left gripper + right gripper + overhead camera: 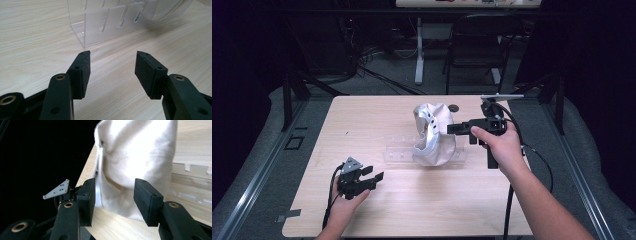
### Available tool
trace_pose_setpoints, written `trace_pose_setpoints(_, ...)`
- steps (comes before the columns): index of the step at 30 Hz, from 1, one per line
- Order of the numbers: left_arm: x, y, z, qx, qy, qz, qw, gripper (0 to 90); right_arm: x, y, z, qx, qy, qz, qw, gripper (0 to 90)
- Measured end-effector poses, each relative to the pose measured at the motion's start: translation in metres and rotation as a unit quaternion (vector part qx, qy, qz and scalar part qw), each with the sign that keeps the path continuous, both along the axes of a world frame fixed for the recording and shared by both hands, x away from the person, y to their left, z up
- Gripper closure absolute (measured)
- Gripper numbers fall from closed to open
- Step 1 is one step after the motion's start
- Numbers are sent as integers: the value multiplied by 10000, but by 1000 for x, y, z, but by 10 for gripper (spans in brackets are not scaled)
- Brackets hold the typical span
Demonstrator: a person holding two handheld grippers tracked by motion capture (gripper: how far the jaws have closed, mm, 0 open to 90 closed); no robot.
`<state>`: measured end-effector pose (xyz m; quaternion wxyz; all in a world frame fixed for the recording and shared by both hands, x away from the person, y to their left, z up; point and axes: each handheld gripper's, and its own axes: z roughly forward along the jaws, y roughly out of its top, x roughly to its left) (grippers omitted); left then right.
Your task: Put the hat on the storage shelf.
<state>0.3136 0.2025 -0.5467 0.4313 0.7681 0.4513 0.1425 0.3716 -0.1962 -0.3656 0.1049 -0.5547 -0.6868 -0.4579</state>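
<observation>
On the table [362, 220] we see a pale, silvery-white cloth bag [433, 134] standing bunched up near the middle, resting on a clear acrylic rack [399, 152] that lies along the wood. A small dark round thing [454, 107] sits on the table just behind the bag.

Our right hand-held gripper [453, 129] is level beside the bag, pointing at its right flank. In the right gripper view the bag [135, 162] stands just ahead of this hand-held gripper [113, 200], whose pads are spread wide and press on nothing; the fabric lies beyond the tips, not between them.

Our left hand-held gripper [372, 176] rests low at the near left of the table, well apart from the bag. In the left gripper view it [112, 71] is also spread wide and empty, with bare wood between the pads and the rack's slotted clear wall [105, 27] near, ahead of them.
</observation>
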Motion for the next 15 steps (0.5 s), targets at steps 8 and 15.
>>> trace_pose_setpoints(8,1,1,0,-62,39,25,10000,466,-16,-6,-19,-73,-5,149,9999,505)
trace_pose_setpoints(15,1,2,-1,-9,24,57,10000,464,-35,-1,-39,-349,-164,81,9992,527)
